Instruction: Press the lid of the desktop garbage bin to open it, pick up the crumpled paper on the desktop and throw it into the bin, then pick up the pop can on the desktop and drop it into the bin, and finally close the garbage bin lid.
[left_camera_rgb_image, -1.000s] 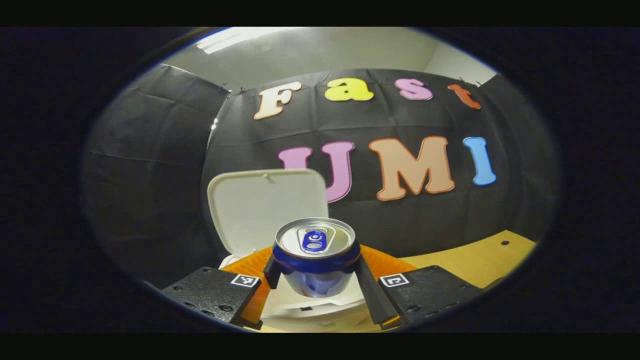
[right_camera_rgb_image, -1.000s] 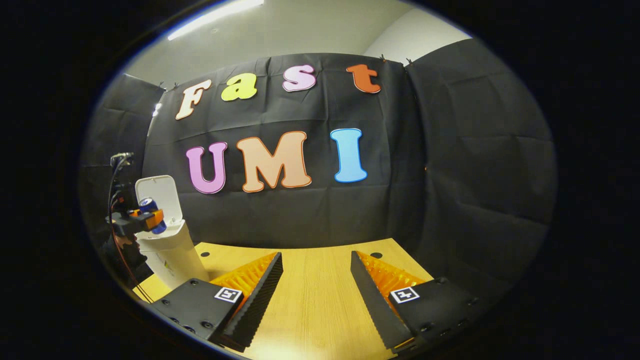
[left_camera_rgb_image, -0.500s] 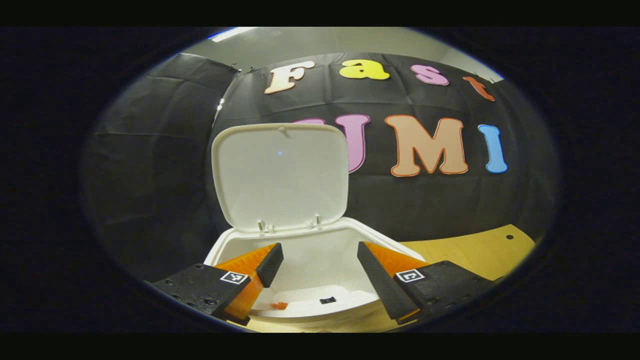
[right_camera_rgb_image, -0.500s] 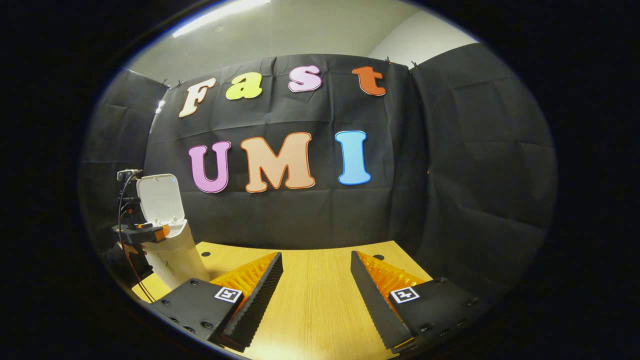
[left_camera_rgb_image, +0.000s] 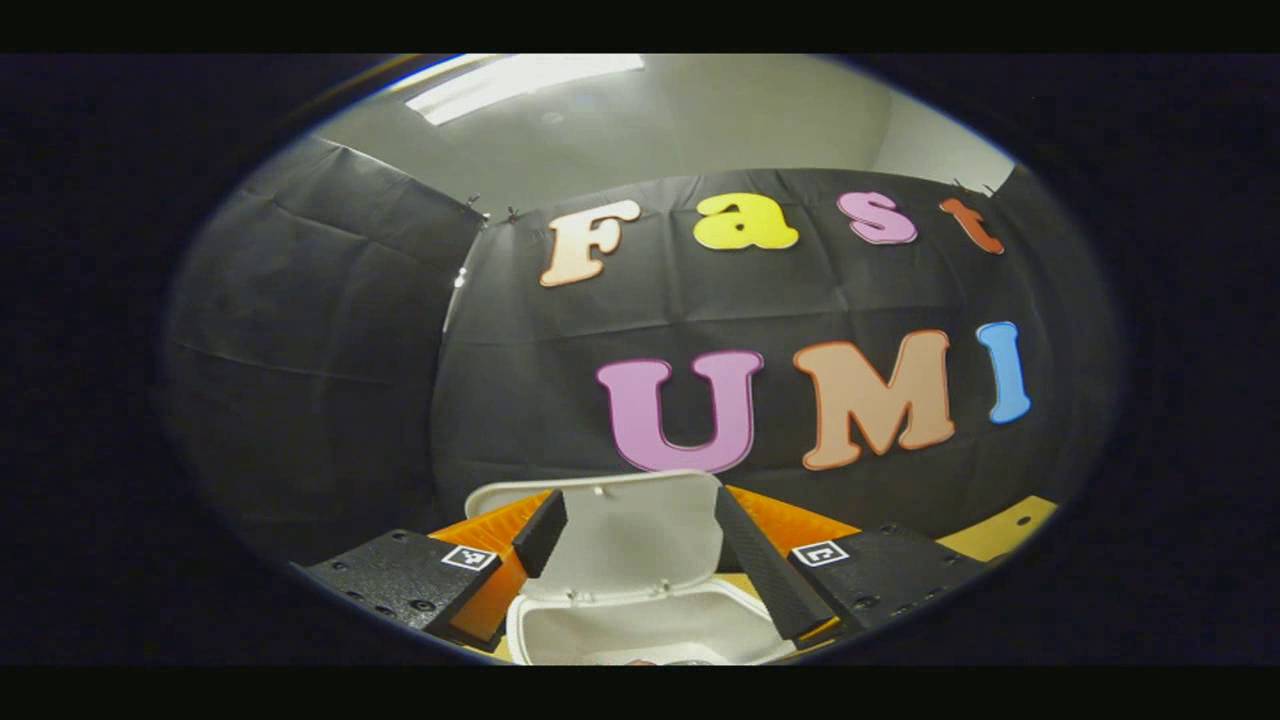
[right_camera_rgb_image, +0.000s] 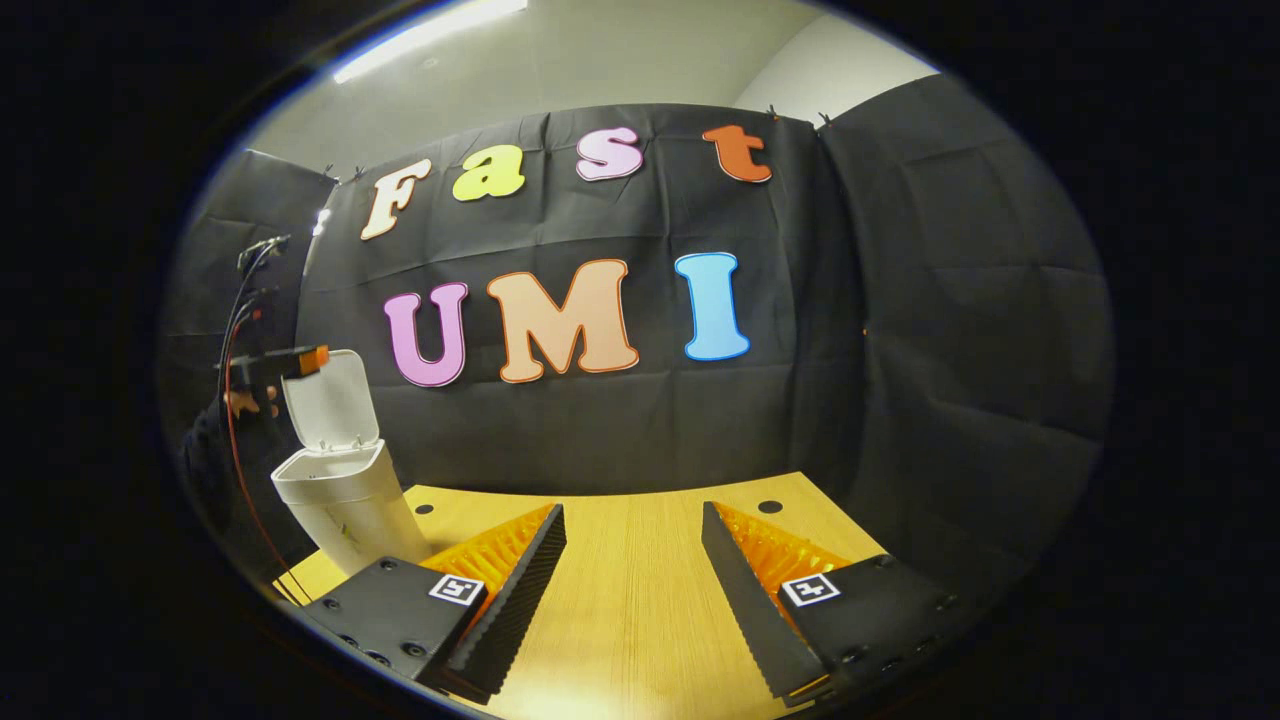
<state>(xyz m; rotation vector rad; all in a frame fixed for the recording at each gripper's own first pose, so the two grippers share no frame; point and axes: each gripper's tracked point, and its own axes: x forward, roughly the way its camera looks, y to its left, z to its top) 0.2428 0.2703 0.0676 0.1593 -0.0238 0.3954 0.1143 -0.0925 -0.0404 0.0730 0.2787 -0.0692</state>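
Right now my left tool (left_camera_rgb_image: 640, 525) hangs spread wide and empty above the garbage bin (left_camera_rgb_image: 640, 625), its two fingers (left_camera_rgb_image: 540, 530) standing to either side of the raised lid (left_camera_rgb_image: 635, 530) without touching it. Through the left gripper view I look down past the lid's hinge into the bin's pale open mouth; I cannot make out the can or the paper inside from here.

From the right gripper view the bin (right_camera_rgb_image: 345, 500) stands upright at the far left of the wooden worktop (right_camera_rgb_image: 620, 570), lid (right_camera_rgb_image: 330, 405) tilted up and back. My left tool (right_camera_rgb_image: 300, 358) shows up there too, level with the lid's top edge, held by a hand (right_camera_rgb_image: 245, 400) with cables trailing up from it.

My right tool (right_camera_rgb_image: 632, 520) hovers low over the worktop, well apart from the bin, its fingers (right_camera_rgb_image: 520, 590) splayed wide with bare wood between them.
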